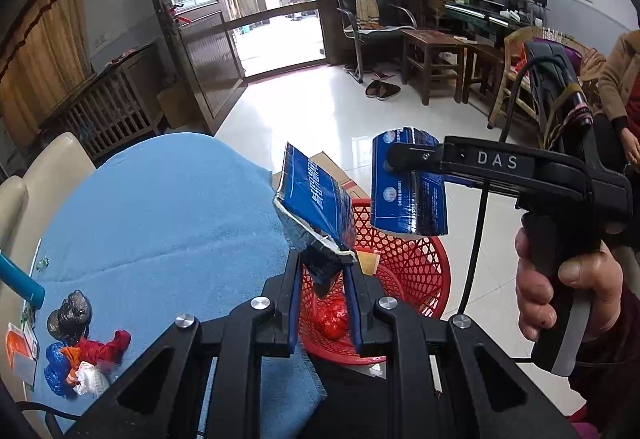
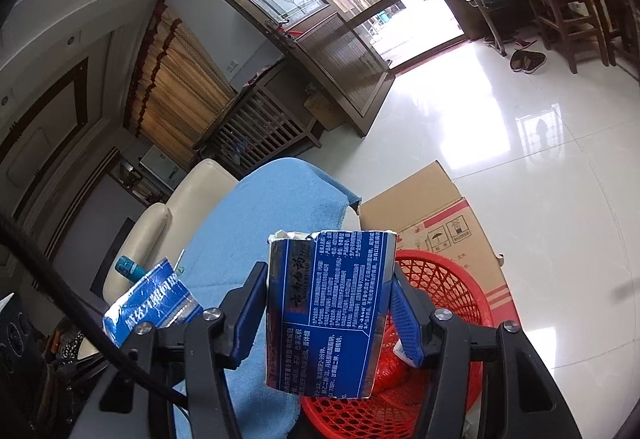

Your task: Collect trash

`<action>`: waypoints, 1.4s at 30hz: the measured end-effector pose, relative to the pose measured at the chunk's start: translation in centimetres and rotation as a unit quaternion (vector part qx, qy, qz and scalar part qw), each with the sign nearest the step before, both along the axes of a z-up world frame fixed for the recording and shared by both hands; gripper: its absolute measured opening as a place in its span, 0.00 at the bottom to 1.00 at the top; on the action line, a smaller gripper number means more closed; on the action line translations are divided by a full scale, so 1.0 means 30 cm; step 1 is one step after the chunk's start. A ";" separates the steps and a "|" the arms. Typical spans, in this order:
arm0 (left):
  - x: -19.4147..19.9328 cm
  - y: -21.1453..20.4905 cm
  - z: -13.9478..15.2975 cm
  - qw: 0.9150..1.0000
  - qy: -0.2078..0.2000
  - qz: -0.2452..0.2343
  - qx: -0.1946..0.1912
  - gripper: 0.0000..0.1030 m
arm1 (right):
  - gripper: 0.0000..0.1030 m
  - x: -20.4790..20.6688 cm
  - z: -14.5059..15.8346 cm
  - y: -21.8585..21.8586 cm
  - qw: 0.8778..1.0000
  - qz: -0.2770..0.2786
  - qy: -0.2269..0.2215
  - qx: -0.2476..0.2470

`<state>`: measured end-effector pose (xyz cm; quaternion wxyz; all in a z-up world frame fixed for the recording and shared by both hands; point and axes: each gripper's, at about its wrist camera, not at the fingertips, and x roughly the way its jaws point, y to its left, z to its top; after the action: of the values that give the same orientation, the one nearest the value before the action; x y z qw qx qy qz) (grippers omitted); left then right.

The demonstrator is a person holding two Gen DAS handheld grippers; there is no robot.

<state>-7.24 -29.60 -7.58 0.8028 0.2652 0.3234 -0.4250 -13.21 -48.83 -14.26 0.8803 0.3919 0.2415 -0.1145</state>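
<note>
The torn blue carton piece [image 2: 328, 311] stands upright between the jaws of the right gripper [image 2: 326, 319], clamped by its side edges over the red basket [image 2: 448, 295]; its dense white print is too small to read and its lower end hides part of the basket's contents. The left gripper [image 1: 326, 303] has narrow jaws pinching the crumpled lower end of a second blue carton piece [image 1: 316, 199], which tilts up and away above the basket rim beside the blue-towelled desk [image 1: 160, 207]. "DAS" reads on the right gripper's arm.
</note>
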 end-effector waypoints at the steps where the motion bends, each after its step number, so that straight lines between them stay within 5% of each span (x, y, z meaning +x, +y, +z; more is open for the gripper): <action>1: -0.001 -0.003 -0.004 1.000 0.001 -0.002 0.002 0.20 | 0.59 0.001 -0.001 0.001 1.000 -0.001 0.001 0.001; 10: 0.049 -0.032 -0.042 0.999 0.036 -0.005 0.009 0.23 | 0.63 0.009 -0.021 0.006 1.000 -0.009 0.019 0.006; 13: 0.084 -0.015 -0.061 0.998 0.054 0.007 0.007 0.36 | 0.71 0.013 -0.054 -0.004 0.999 -0.010 0.027 0.026; 18: 0.113 0.050 -0.048 0.998 0.049 0.036 -0.005 0.44 | 0.71 0.012 -0.078 -0.013 0.999 -0.014 0.033 0.035; 30: 0.124 0.310 -0.018 0.993 0.001 0.120 -0.023 0.60 | 0.71 0.074 0.030 0.147 0.998 0.046 0.019 -0.030; 36: 0.184 0.503 0.003 0.981 -0.014 0.190 -0.047 0.60 | 0.71 0.121 0.052 0.266 0.994 0.088 0.035 -0.050; 42: 0.252 0.810 -0.020 0.953 -0.004 0.295 -0.067 0.60 | 0.71 0.205 0.048 0.403 0.987 0.144 0.052 -0.054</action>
<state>0.33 -5.28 -8.18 0.9096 0.1057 0.3545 -0.1890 -7.06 -36.74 -12.80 0.8937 0.2986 0.3344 -0.0197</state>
